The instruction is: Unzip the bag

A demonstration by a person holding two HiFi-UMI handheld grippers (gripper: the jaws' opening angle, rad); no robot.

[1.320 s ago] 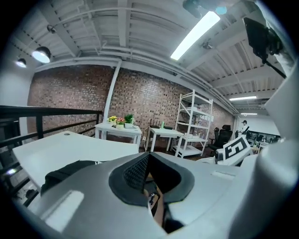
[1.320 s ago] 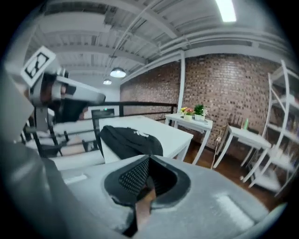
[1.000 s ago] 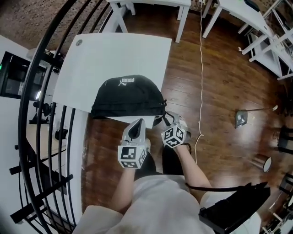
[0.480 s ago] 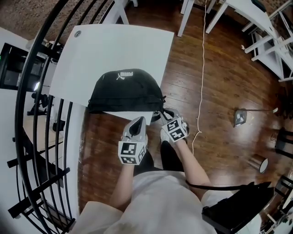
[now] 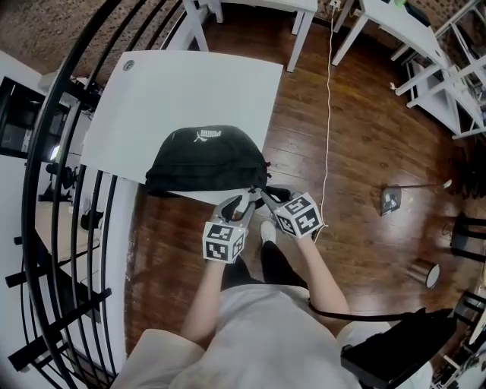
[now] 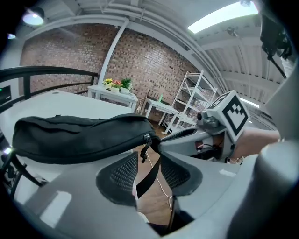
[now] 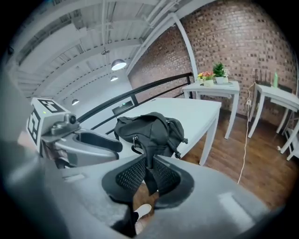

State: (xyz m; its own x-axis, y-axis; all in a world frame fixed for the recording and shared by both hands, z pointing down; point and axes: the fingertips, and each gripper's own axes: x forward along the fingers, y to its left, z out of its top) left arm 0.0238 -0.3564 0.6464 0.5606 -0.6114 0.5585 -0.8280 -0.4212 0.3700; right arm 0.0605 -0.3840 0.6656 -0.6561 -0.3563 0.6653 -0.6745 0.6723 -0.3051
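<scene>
A black bag (image 5: 206,158) lies at the near edge of the white table (image 5: 190,83). My right gripper (image 5: 260,194) is shut on the bag's black strap (image 7: 150,176) at the bag's right end; its jaws have just been closing on it. The bag (image 7: 149,128) hangs from that strap a little. My left gripper (image 5: 237,203) stands open just beside it, and its jaws have just been opening. In the left gripper view the zipper pull (image 6: 146,142) dangles right ahead of the left gripper (image 6: 148,161), and the strap (image 6: 148,176) runs between the jaws, untouched.
A black railing (image 5: 68,190) curves along the left. The wooden floor (image 5: 357,152) carries a white cable (image 5: 328,114) to the right of the table. White tables (image 5: 402,23) stand beyond. A black case (image 5: 395,353) lies at the lower right.
The right gripper has shut on the strap and lifted it, rolling its wrist. The left gripper, shut before, has opened and moved down toward the bag's zipper end.
</scene>
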